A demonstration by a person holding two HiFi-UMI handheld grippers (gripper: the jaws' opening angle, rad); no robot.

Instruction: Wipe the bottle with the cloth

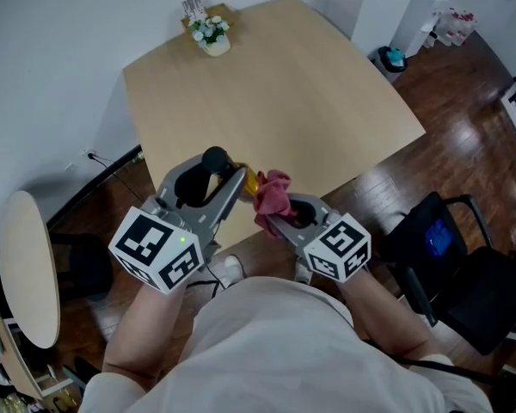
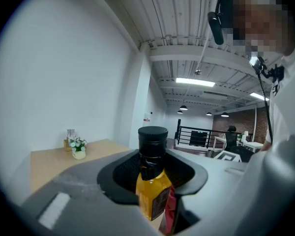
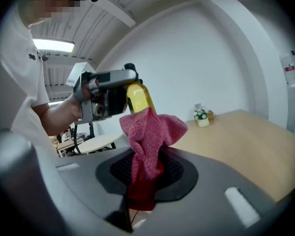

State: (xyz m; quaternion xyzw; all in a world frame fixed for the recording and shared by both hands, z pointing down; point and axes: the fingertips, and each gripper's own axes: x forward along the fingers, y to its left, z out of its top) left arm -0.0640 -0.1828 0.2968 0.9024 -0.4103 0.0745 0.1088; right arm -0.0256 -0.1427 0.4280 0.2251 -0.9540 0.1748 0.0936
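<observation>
A bottle (image 2: 152,181) of amber liquid with a black cap (image 2: 153,139) stands between the jaws of my left gripper (image 1: 228,183), which is shut on it. In the head view the bottle (image 1: 248,179) is held over the near edge of the wooden table (image 1: 275,84), cap (image 1: 214,157) toward the left. My right gripper (image 1: 271,218) is shut on a bunched red cloth (image 1: 273,198). In the right gripper view the cloth (image 3: 148,134) touches the lower part of the bottle (image 3: 139,98), just beside the left gripper (image 3: 105,95).
A small white pot of flowers (image 1: 211,35) stands at the table's far corner. A round side table (image 1: 26,265) is at the left, a black chair (image 1: 469,274) at the right. Dark wood floor surrounds the table.
</observation>
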